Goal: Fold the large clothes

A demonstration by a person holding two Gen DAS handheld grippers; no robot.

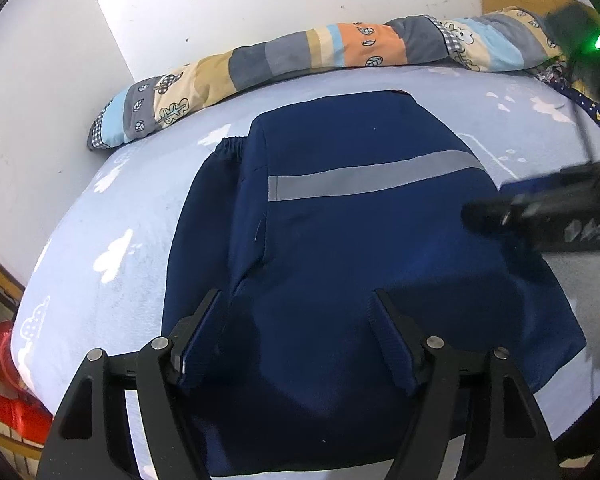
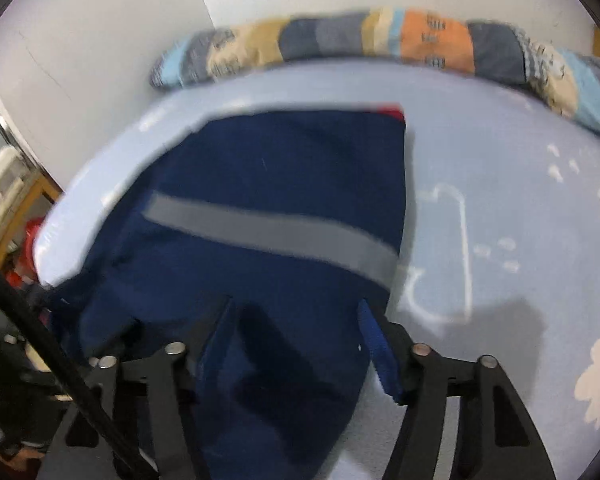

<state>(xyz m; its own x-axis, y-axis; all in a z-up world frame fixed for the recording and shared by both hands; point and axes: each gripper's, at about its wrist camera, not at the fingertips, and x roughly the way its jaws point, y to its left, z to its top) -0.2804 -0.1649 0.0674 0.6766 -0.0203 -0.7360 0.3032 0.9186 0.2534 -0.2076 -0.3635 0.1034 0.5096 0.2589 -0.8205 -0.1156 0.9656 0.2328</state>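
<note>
navy jacket (image 1: 340, 240) is being spread flat on the bed sheet (image 1: 100, 240), lying under and ahead of both grippers' fingers; left gripper (image 1: 298, 300) and right gripper (image 2: 296, 308) are being held wide, nothing gripped

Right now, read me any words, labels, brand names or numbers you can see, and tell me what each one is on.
No readable text in either view.
Navy garment: plain grey stripe, no lettering.
Patchwork pillow: leaf and tree drawings only.
Light blue bedsheet: white cloud prints, no words.
</note>
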